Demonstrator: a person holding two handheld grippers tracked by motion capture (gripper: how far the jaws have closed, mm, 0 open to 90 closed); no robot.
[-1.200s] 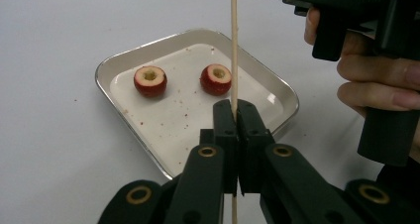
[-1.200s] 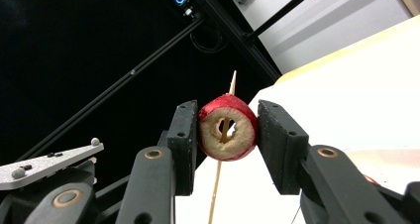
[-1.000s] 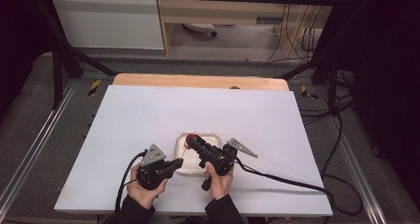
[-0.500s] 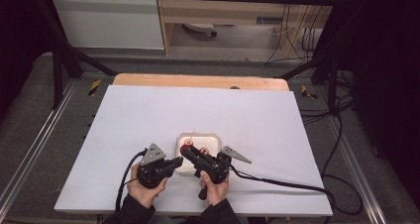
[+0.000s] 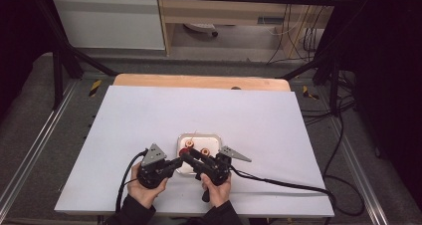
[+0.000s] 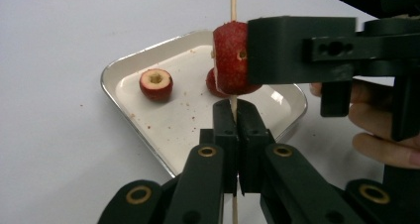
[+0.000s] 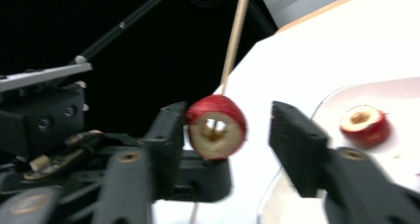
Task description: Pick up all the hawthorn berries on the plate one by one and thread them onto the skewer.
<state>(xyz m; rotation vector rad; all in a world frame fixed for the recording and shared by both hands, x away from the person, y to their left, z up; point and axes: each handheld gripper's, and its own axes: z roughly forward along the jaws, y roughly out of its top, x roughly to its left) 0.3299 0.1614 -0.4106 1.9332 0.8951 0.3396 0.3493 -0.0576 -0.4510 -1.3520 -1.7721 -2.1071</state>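
Observation:
My left gripper [image 6: 236, 120] is shut on a thin wooden skewer [image 6: 233, 1] that stands upright between its jaws. A cored red fruit [image 6: 230, 58] is threaded on the skewer just above them. In the right gripper view this fruit [image 7: 216, 126] sits between the jaws of my right gripper [image 7: 229, 122], which have just been opening. One pad is close beside the fruit and the other stands clear of it. In the high view both grippers, left [image 5: 174, 164] and right [image 5: 186, 156], meet at the near edge of a small metal tray [image 5: 219, 138].
The tray [image 6: 111, 75] holds a loose cored red fruit [image 6: 156, 84], with another [image 6: 213, 83] partly hidden behind the skewered one. The tray lies on a white table sheet [image 5: 124, 125] with bare room all round. A black cable [image 5: 278, 182] trails right.
My right gripper has drifted toward the near edge and the left gripper, carrying the red fruit along. The left hand has stayed still.

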